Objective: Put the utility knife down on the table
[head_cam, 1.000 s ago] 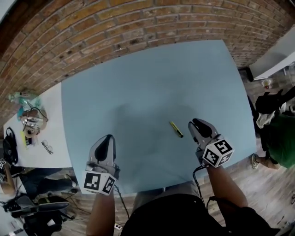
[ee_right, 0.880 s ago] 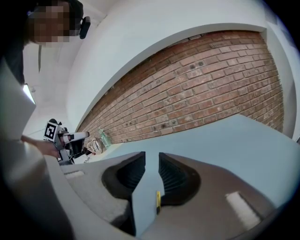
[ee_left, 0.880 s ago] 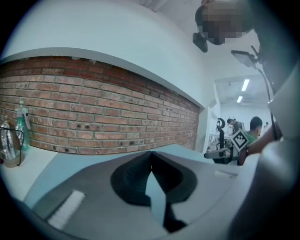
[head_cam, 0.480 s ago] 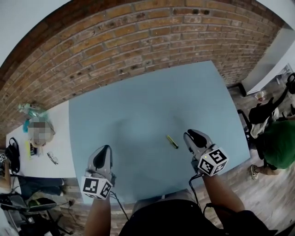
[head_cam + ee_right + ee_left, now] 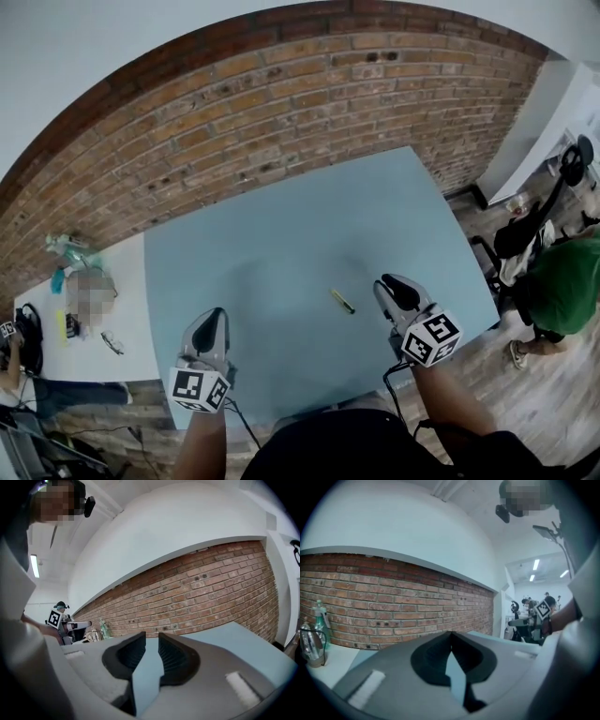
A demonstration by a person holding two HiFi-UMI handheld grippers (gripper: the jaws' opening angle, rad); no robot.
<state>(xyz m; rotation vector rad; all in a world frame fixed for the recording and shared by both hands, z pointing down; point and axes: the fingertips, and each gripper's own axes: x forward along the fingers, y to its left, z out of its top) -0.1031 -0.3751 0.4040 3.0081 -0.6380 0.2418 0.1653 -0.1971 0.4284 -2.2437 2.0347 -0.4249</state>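
The utility knife (image 5: 342, 301), thin and yellow with a dark end, lies flat on the light blue table (image 5: 281, 244), right of centre. My right gripper (image 5: 388, 284) hovers just right of the knife, apart from it, its jaws a little open with nothing between them (image 5: 151, 641). Over the table's front left part, my left gripper (image 5: 215, 317) has its jaws meeting at the tips and holds nothing (image 5: 450, 633). Neither gripper view shows the knife.
A brick wall (image 5: 281, 103) runs behind the table. A white table (image 5: 94, 309) at the left carries bottles and small clutter. A person in green (image 5: 567, 286) and dark gear stand at the right, past the table's edge.
The head view has tilted up, showing more wall and less floor. The knife stays where it lay. Both grippers sit slightly nearer the table's front edge.
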